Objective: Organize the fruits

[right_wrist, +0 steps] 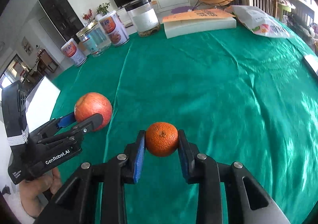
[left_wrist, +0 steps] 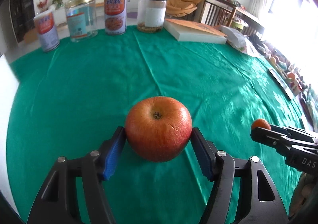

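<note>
My left gripper (left_wrist: 158, 134) is shut on a red apple (left_wrist: 158, 128), stem end facing the camera, held just above the green tablecloth (left_wrist: 89, 84). My right gripper (right_wrist: 162, 140) is shut on a small orange tangerine (right_wrist: 162, 138), also just above the cloth. In the right wrist view the apple (right_wrist: 93, 109) and the left gripper (right_wrist: 83, 120) are to the left of the tangerine. In the left wrist view the right gripper (left_wrist: 260, 127) with the tangerine (left_wrist: 260, 123) is at the right edge.
Along the table's far edge stand two orange-labelled cans (left_wrist: 115, 14), a gold-lidded clear jar (left_wrist: 81, 19), a black-lidded jar (left_wrist: 152, 13), a flat white box (left_wrist: 196, 32) and a plastic bag (right_wrist: 260, 22). A white board (right_wrist: 42, 98) lies at the left edge. More items line the right edge (left_wrist: 286, 76).
</note>
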{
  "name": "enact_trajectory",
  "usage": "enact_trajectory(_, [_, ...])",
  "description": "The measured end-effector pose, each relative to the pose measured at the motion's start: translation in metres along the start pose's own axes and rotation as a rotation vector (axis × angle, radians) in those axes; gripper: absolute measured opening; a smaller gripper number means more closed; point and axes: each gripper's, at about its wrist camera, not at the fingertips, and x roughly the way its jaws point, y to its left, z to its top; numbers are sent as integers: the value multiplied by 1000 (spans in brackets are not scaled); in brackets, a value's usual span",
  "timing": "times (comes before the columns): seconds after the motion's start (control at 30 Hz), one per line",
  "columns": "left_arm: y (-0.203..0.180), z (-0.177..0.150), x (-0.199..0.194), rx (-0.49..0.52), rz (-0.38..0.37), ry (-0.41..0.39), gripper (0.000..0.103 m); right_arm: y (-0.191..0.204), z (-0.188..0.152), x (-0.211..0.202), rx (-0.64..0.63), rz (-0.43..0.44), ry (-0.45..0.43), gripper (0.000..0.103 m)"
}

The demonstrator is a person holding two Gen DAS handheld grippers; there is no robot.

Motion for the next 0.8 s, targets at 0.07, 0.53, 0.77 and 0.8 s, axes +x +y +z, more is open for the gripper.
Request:
enact_trajectory(0.07, [1,-31,-25,22,11,10,69,9,-32,-10,-7,-3,42,31])
enact_trajectory(0.53, [14,-130,-100,87,-21,95,82,40,-118,-40,-59,-64,161,47])
enact_trajectory(0.77, [46,-96,-122,-96,-233,245,91,-3,-105,-56,251,106,318,62])
enact_trajectory(0.8, [44,-88,-121,-72,-212,252,94,-3,-101,-56,260,109,340,62])
